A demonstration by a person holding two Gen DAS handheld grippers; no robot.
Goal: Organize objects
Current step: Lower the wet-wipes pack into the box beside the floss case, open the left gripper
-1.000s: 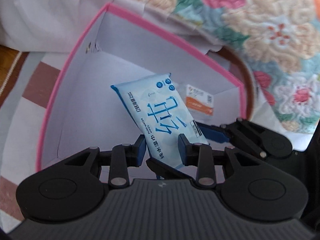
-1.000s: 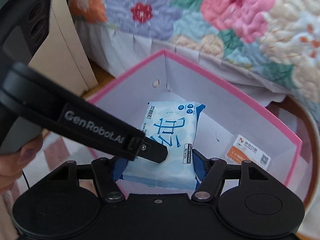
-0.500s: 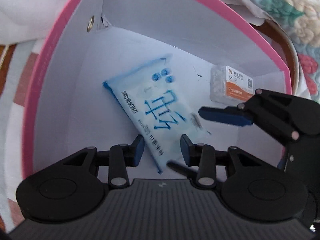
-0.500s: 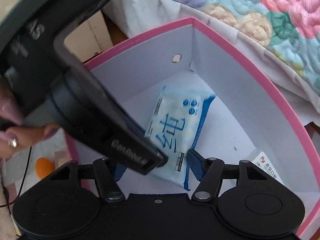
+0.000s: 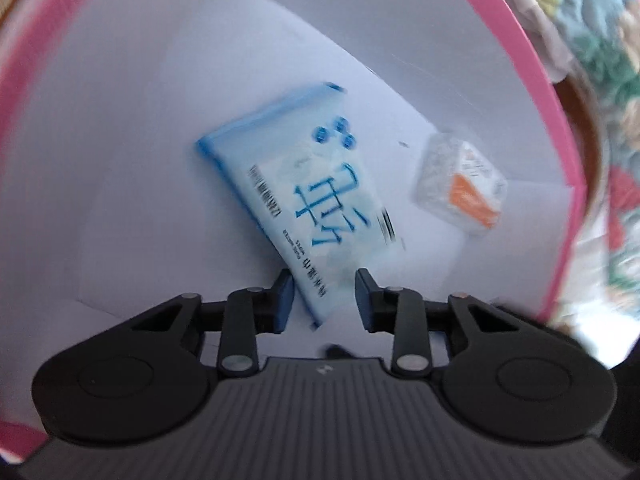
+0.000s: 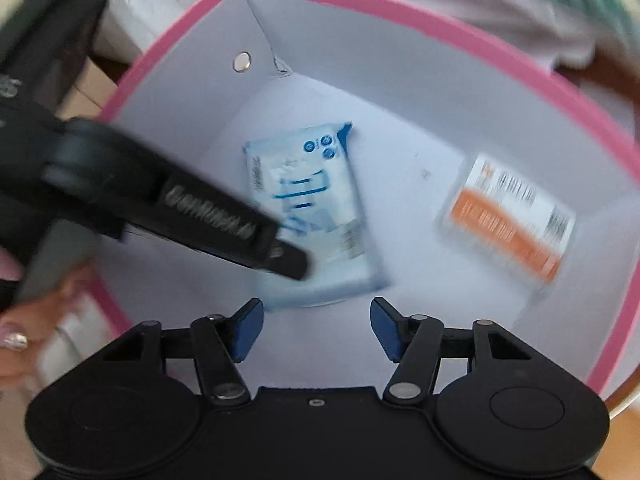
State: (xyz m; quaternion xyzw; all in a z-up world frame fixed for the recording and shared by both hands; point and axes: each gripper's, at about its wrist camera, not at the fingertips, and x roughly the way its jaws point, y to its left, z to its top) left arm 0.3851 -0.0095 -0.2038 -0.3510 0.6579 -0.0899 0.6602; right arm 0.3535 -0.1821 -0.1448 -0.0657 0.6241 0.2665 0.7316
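Fingers [image 6: 250,330] spread, one wipes pack [image 6: 312,216] (boxed)

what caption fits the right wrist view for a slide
Open right gripper above a pink-rimmed white box holding a blue wet-wipes pack and an orange-labelled clear packet.

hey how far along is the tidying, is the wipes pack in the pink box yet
Looks mostly done: the wipes pack lies on the floor of the pink box, beside a small orange-labelled packet. Nothing is in hand; the right hand-held gripper is open above it, and the left hand-held gripper straddles its end, apparently open. What's left isn't visible.
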